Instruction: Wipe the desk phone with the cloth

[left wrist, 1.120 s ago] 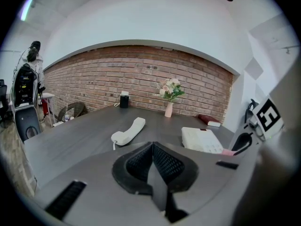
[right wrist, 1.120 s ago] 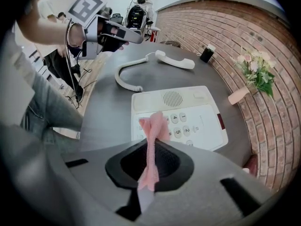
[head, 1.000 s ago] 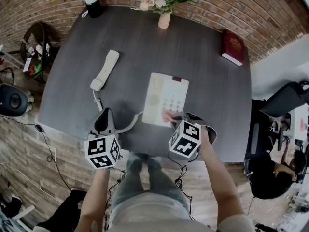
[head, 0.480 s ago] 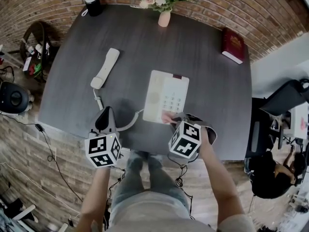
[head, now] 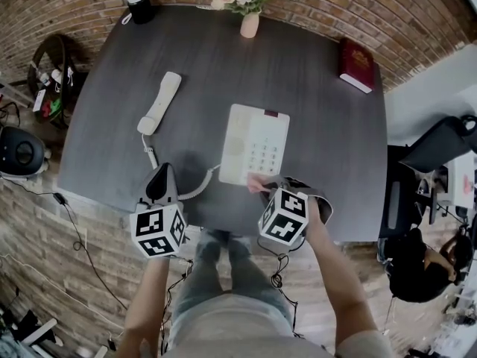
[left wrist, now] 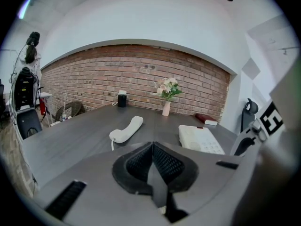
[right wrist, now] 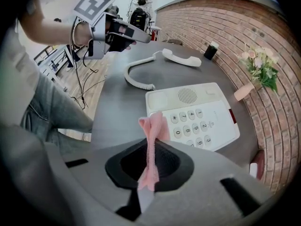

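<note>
Since the earlier frame, the pink cloth (head: pixel 257 183) has slid back from the keypad to the near edge of the desk phone (head: pixel 255 144). The head view hides the jaws. The right gripper view shows the right gripper (right wrist: pixel 150 159) clamped on the cloth, which touches the phone's near edge. The left gripper view shows the left gripper (left wrist: pixel 153 161) closed and empty, above the desk (head: pixel 298 73). The handset (head: pixel 160 104) lies off-hook to the phone's left.
</note>
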The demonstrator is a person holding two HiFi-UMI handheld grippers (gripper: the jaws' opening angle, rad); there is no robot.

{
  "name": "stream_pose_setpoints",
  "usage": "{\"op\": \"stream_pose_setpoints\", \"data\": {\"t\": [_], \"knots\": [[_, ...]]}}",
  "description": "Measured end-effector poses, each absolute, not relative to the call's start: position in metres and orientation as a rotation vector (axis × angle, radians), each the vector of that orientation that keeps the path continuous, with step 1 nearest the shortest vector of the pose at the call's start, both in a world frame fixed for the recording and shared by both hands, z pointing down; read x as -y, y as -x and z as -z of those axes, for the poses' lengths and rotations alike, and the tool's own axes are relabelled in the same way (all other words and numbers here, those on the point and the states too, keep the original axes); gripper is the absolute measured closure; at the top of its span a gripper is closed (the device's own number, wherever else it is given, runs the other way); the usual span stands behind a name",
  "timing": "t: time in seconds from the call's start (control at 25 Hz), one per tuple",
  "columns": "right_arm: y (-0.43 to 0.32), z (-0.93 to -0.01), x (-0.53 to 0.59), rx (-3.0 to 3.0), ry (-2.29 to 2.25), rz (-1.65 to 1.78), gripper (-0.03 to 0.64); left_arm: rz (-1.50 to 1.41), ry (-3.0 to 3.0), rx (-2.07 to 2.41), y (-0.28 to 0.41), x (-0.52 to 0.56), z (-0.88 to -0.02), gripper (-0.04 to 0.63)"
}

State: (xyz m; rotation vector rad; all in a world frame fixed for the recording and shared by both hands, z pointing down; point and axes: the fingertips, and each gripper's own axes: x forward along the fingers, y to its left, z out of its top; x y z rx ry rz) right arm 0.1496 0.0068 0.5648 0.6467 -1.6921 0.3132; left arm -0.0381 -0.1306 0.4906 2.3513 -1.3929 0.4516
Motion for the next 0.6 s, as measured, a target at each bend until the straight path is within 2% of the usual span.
{"op": "stream_pose_setpoints", "data": {"t": [0.6], "knots": [[-0.136, -0.569, -0.027, 1.720, -0.631, -0.350, 0.595, -0.463, -2.377, 1.351, 0.030, 0.127, -0.492, 0.591]]}}
